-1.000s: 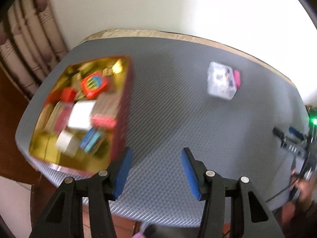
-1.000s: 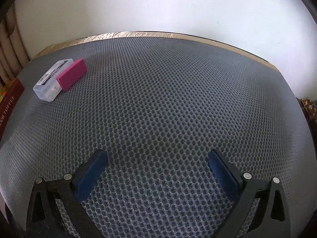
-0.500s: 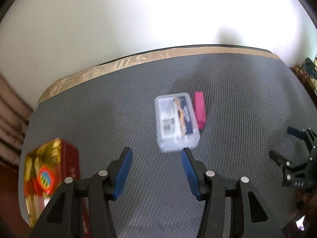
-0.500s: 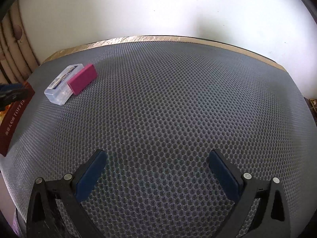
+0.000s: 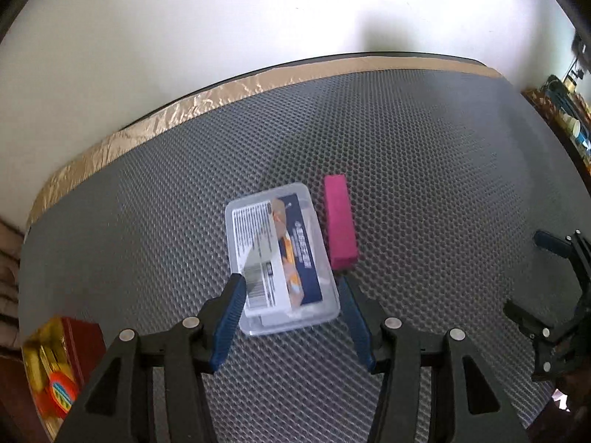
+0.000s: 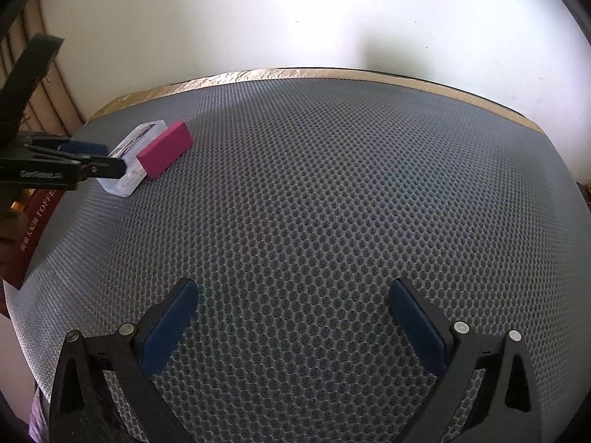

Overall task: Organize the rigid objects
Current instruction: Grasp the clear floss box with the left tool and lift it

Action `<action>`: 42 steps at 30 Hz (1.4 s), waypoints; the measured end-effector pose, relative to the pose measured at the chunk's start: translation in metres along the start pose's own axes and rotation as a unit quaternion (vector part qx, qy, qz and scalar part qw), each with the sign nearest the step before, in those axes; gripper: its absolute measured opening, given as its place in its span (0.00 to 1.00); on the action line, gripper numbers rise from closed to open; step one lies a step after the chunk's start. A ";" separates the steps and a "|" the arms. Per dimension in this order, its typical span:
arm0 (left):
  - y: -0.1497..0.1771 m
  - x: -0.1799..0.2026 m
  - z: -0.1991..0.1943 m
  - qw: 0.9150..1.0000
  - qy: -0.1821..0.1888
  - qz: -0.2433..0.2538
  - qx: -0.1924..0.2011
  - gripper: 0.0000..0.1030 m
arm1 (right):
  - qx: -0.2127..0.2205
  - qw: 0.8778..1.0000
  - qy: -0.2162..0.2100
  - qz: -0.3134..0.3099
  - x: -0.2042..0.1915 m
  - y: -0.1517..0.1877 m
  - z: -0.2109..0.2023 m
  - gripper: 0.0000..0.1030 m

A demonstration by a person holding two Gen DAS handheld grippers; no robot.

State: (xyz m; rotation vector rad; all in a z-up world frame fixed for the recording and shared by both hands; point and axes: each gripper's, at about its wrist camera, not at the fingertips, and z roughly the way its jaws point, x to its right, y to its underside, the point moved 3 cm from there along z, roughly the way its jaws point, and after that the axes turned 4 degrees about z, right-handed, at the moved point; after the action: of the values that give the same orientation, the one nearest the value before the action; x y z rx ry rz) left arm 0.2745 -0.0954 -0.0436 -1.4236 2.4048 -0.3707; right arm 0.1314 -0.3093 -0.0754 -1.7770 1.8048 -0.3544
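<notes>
Home room, likely living area. Round table (image 6: 332, 192) with grey honeycomb mat, gold foil edging, against plain white wall. Beige curtain (image 6: 55, 103) left of table; toffee tin (image 5: 79, 336) at table's left edge; cluttered shelf (image 5: 569, 118) right.

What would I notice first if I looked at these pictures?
A clear box with a printed label lies mid-mat, between the open left gripper fingers. A bright pink block lies right beside it. At the left edge sits a red tin of colourful things.

Bright wall glare; edges perhaps blurred.
</notes>
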 end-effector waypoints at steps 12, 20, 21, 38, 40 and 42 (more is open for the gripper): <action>-0.010 -0.027 0.007 0.998 0.016 -0.053 -0.007 0.61 | 0.002 1.000 -0.008 0.001 0.013 0.002 -0.013 0.99; -0.011 -0.048 0.041 0.991 0.041 -0.103 -0.070 0.62 | 0.001 1.000 -0.008 -0.001 0.010 0.000 -0.011 0.99; -0.013 -0.045 0.042 0.993 0.026 -0.086 -0.071 0.62 | 0.001 1.000 -0.009 -0.001 0.009 0.000 -0.012 0.99; 0.076 -0.054 0.010 0.979 0.005 -0.200 -0.035 0.61 | -0.010 1.000 0.008 -0.010 0.004 -0.001 -0.004 1.00; 0.100 -0.055 -0.001 0.975 -0.001 -0.220 -0.030 0.61 | -0.017 0.999 0.022 -0.022 -0.001 -0.001 -0.001 1.00; 0.121 -0.056 -0.013 0.971 -0.001 -0.238 -0.020 0.61 | -0.024 0.998 0.036 -0.033 -0.006 -0.003 0.002 1.00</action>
State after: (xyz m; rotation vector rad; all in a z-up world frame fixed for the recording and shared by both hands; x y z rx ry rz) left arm 0.1981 0.0112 -0.0702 -2.0149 2.0549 -0.4297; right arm 0.1345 -0.3027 -0.0744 -1.8834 1.8209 -0.4106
